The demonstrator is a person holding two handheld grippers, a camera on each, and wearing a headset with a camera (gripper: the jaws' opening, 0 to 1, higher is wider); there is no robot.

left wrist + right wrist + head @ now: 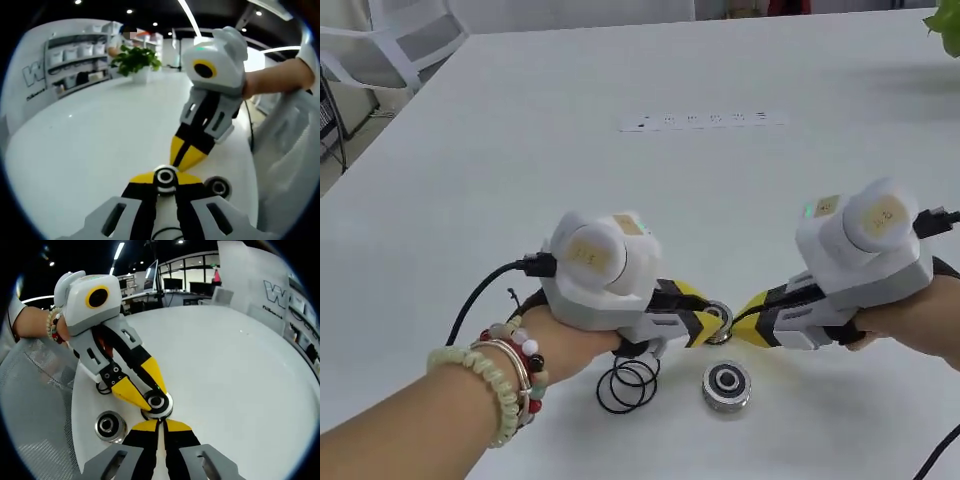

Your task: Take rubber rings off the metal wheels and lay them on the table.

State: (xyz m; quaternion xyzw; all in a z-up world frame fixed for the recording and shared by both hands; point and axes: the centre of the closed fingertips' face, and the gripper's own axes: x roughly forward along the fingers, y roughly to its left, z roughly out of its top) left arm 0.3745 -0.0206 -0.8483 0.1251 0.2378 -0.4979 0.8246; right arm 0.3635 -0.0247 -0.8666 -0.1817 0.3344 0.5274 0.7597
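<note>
A small metal wheel (719,318) with a dark rubber ring on its rim is held just above the table, with my left gripper (705,324) shut on it. In the left gripper view the wheel (165,176) sits between the yellow tips of that gripper (165,181). My right gripper (741,322) comes in from the right, jaws shut, tips against the wheel's rim (157,402). I cannot tell whether they pinch the ring. A second wheel (727,386) lies flat on the table in front. Loose black rubber rings (628,383) lie to its left.
The white table (620,200) stretches far ahead, with a flush socket strip (705,120) at mid distance. A white chair (400,40) stands at the far left corner and a green plant (945,25) at the far right. Black cables trail from both grippers.
</note>
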